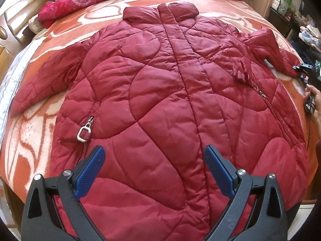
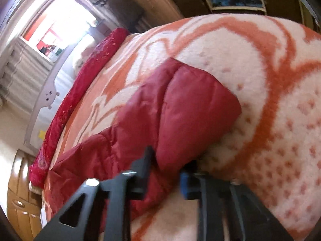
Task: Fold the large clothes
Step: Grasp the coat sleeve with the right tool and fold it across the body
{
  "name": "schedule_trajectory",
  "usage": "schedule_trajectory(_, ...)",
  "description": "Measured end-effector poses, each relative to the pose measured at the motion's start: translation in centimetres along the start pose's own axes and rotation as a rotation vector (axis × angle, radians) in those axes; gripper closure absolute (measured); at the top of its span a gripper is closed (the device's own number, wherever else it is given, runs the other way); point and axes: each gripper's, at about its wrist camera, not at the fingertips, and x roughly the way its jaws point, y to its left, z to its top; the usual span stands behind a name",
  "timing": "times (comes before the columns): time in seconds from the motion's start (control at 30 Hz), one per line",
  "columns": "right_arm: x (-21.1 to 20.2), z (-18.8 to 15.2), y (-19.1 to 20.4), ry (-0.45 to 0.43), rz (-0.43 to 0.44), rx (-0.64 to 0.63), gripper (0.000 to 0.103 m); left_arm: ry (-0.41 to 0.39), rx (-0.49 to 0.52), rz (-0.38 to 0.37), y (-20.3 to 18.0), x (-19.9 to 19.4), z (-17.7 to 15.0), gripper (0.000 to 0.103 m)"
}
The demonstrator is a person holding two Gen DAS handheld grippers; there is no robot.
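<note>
Blue-padded left gripper [image 1: 154, 154] hangs wide apart over the hem of the red quilted coat [image 1: 166, 100] lying flat, front up, on the orange-and-white blanket [image 1: 34, 140] — while I've pinched my right gripper [image 2: 167, 169] onto the sleeve cuff [image 2: 192, 110], ready to fold that sleeve inward.

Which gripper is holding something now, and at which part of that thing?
The right gripper is shut on the red coat's sleeve, near the cuff end. The left gripper is open above the coat, holding nothing.

Left gripper [image 1: 154, 154]: black plastic arms, ribbed blue pads, silver screws. Right gripper [image 2: 168, 172]: same black frame, blue pad, blurred.
</note>
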Motion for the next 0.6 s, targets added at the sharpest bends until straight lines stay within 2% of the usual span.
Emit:
schedule_trajectory(0.23, -3.7, -0.5, 5.1, -0.08, 0.089, -0.178, 0.095, -0.017, 0.011, -0.008, -0.4, 0.1, 0.8, 0.004)
schedule_trajectory(0.37, -6.4, -1.6, 9.8, -0.111, 0.19, -0.303, 0.096, -0.017, 0.001, -0.048, -0.1, 0.0, 1.3, 0.004)
schedule_trajectory(0.5, -9.1, -4.4, 15.9, -0.122, 0.298, -0.487, 0.096, -0.041, -0.036, -0.102, 0.7, -0.9, 2.7, 0.004)
schedule_trajectory(0.6, -9.8, -7.5, 21.0, -0.093, 0.364, -0.631, 0.096, -0.062, -0.07, -0.153, 1.7, -1.6, 4.3, 0.004)
